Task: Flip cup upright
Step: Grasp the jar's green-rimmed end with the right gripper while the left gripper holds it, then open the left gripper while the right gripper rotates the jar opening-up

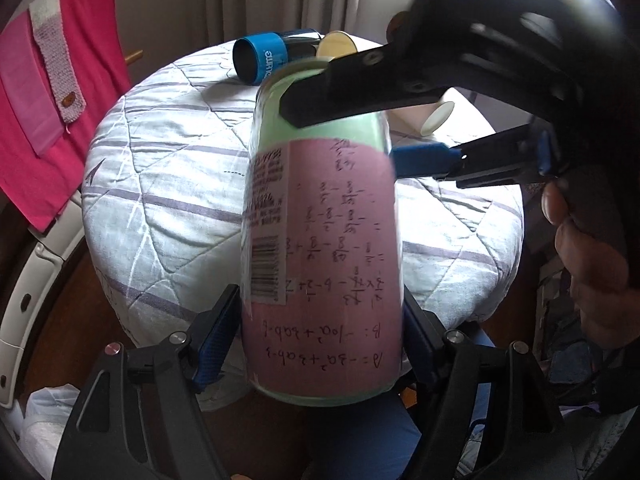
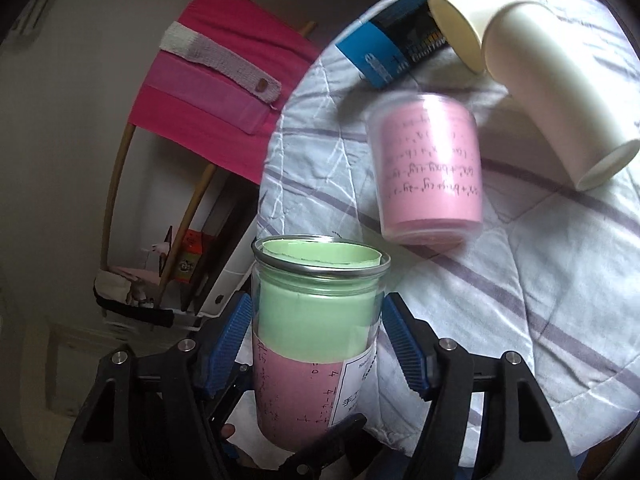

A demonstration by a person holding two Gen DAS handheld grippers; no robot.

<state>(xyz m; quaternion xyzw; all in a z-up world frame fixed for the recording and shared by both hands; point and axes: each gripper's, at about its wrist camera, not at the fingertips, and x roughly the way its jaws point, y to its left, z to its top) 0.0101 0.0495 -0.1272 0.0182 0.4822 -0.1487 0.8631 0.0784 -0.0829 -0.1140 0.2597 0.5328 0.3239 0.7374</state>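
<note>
A clear glass cup (image 1: 324, 232) lined with pink and green paper is held in the air over the quilted table. My left gripper (image 1: 320, 344) is shut on its lower end, pads (image 1: 214, 344) pressed on both sides. My right gripper (image 2: 316, 332) straddles the same cup (image 2: 316, 320) near its rimmed end; its blue pads (image 2: 228, 332) stand a little apart from the glass. The right gripper also shows in the left wrist view (image 1: 368, 128), coming in from the upper right around the cup's far end.
On the quilted round table (image 2: 520, 280) lie a second pink-lined cup (image 2: 428, 168), a white paper cup (image 2: 560, 100), a yellow-lined cup (image 2: 456, 32) and a blue-black tube (image 2: 388, 44). Pink cloths (image 1: 60, 100) hang on a rack at the left.
</note>
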